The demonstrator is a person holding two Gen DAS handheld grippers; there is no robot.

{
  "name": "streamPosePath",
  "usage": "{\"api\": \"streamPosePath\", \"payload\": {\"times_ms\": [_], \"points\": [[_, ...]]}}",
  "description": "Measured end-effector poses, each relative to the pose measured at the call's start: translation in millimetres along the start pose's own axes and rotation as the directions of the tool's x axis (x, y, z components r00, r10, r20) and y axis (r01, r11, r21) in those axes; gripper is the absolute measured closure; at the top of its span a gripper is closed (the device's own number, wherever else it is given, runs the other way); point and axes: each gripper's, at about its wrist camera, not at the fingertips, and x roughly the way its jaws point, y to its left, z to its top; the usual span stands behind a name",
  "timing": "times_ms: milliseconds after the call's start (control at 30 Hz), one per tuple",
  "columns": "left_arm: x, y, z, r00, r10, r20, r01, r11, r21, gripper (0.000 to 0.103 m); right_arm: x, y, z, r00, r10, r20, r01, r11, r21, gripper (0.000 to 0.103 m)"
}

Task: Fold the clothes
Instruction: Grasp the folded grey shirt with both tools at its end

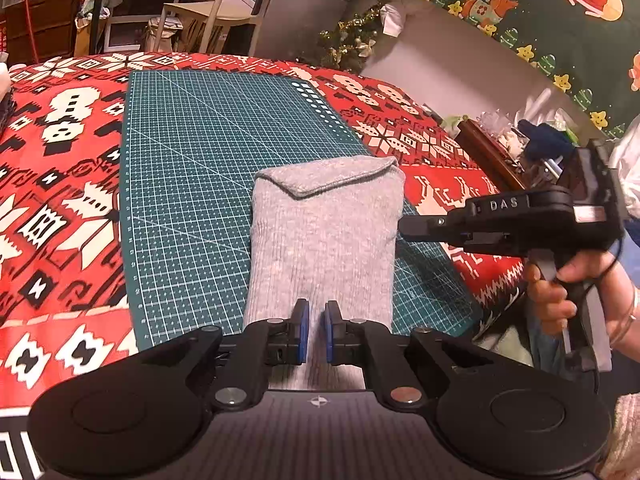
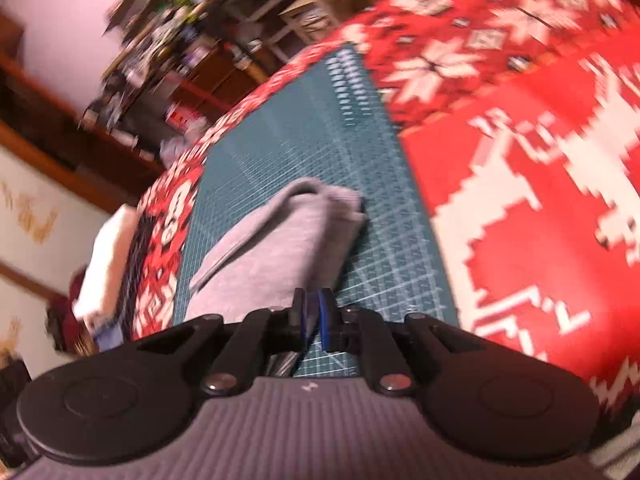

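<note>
Nearest the left-hand camera, the left gripper [image 1: 316, 330] sits low over the near end of a grey knit garment [image 1: 324, 232], its blue pads [image 1: 304, 328] a small gap apart with the cloth seen between and under them. Whether they pinch any of it I cannot tell; they look parted rather than clamped. The garment lies on the green cutting mat [image 1: 188, 152] as a compact oblong, already doubled into several layers, with a flap turned over at its far end. The mat rests on a red patterned tablecloth [image 1: 64, 152].

Off to the right, a hand [image 1: 560, 292] holds the right gripper [image 1: 404, 228] sideways at the garment's right edge. Its own view is blurred with motion; its fingers [image 2: 326, 320] stand nearly together, with only a sliver between them, and nothing visibly caught there. The grey bundle [image 2: 288, 240] lies just ahead and left of them.

By my judgement this fits a fold being pressed and tidied, or a bundle about to be doubled again; the scene does not settle which. Either way, the next move would call for keeping the layers aligned so the far flap does not spring open. Farther back stand a chair [image 1: 224, 4] and cluttered shelves.
</note>
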Motion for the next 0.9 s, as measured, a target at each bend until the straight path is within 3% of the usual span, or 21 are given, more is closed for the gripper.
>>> {"api": "streamPosePath", "payload": {"times_ms": [67,133,233,433,533,600,667,800,900], "points": [[-3.8,-3.9,-0.9,1.000,0.002,0.003,-0.002,1.000,0.012,0.096,0.0,-0.4,2.6,0.999,0.031,0.013,-0.031,1.000,0.004,0.089],[-6.8,-12.4,-3.1,1.000,0.001,0.011,-0.002,0.998,0.059,0.096,0.2,1.3,4.4,0.998,0.063,0.023,-0.063,0.998,-0.007,0.076],[-6.5,-34.0,-8.7,1.000,-0.004,-0.012,0.006,0.982,0.190,0.096,4.5,4.8,2.6,0.998,0.066,0.010,-0.066,0.998,-0.018,0.074],[7.7,-79.7,-28.8,0.993,0.087,-0.079,-0.041,0.886,0.463,0.092,13.5,-1.6,2.5,1.000,0.027,-0.004,-0.027,1.000,-0.012,0.074],[15.9,-89.4,-35.4,0.982,0.171,-0.082,-0.101,0.839,0.535,0.087,13.2,-2.8,4.7,1.000,0.027,0.010,-0.027,1.000,-0.015,0.074],[18.5,-94.5,-39.9,0.976,0.205,-0.069,-0.130,0.808,0.575,0.076,11.7,-4.2,8.3,0.999,0.029,0.022,-0.028,1.000,-0.011,0.074],[20.5,-99.5,-43.2,0.973,0.223,-0.064,-0.140,0.785,0.603,0.072,9.9,-6.0,12.2,0.999,0.032,0.034,-0.032,0.999,-0.003,0.074],[24.4,-106.3,-49.8,0.963,0.267,-0.049,-0.168,0.728,0.665,0.074,6.5,-12.7,20.9,0.997,0.033,0.063,-0.034,0.999,0.021,0.075],[23.7,-109.9,-53.4,0.959,0.281,-0.034,-0.179,0.694,0.698,0.090,5.0,-21.8,27.0,0.996,0.037,0.078,-0.041,0.998,0.055,0.075]]}}
